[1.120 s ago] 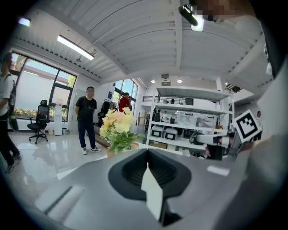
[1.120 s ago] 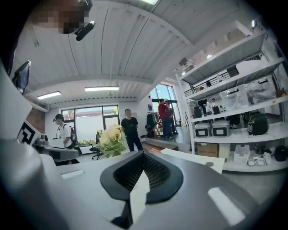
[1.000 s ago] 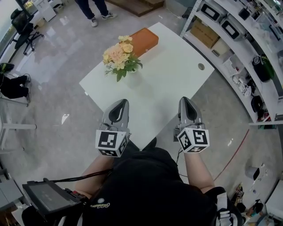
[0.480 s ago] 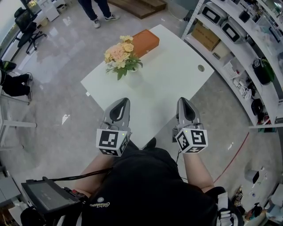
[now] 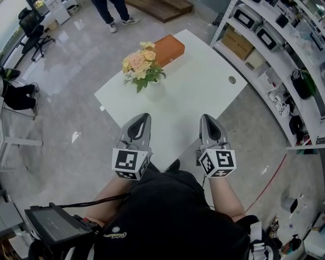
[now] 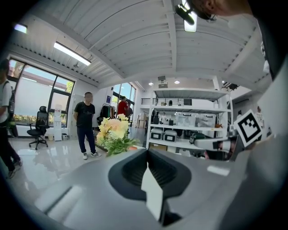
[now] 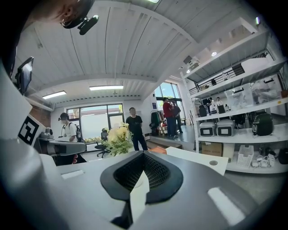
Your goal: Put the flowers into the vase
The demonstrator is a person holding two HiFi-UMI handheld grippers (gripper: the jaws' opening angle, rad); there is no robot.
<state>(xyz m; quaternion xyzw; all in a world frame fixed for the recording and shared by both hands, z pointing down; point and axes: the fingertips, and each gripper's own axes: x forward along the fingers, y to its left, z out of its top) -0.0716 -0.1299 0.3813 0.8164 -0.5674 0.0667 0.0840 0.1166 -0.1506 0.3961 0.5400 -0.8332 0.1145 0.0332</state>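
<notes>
A bunch of yellow and peach flowers (image 5: 139, 67) with green leaves stands upright in a white vase (image 5: 154, 90) near the middle of the white table (image 5: 198, 86). The same flowers (image 6: 113, 134) show ahead in the left gripper view, and the flowers (image 7: 119, 139) also rise beyond the right gripper's jaws. My left gripper (image 5: 141, 118) and right gripper (image 5: 205, 119) hover side by side over the table's near edge, well short of the vase. Both are shut with nothing between the jaws.
An orange-brown box (image 5: 169, 47) lies on the table behind the vase. Metal shelving (image 5: 284, 56) with bins runs along the right. A person (image 5: 112, 10) stands on the floor beyond the table; an office chair (image 5: 33, 28) is at far left.
Both grippers stay nearly still; the right one has drifted slightly left. The view has shifted a little, so the table and vase sit slightly further right and lower.
</notes>
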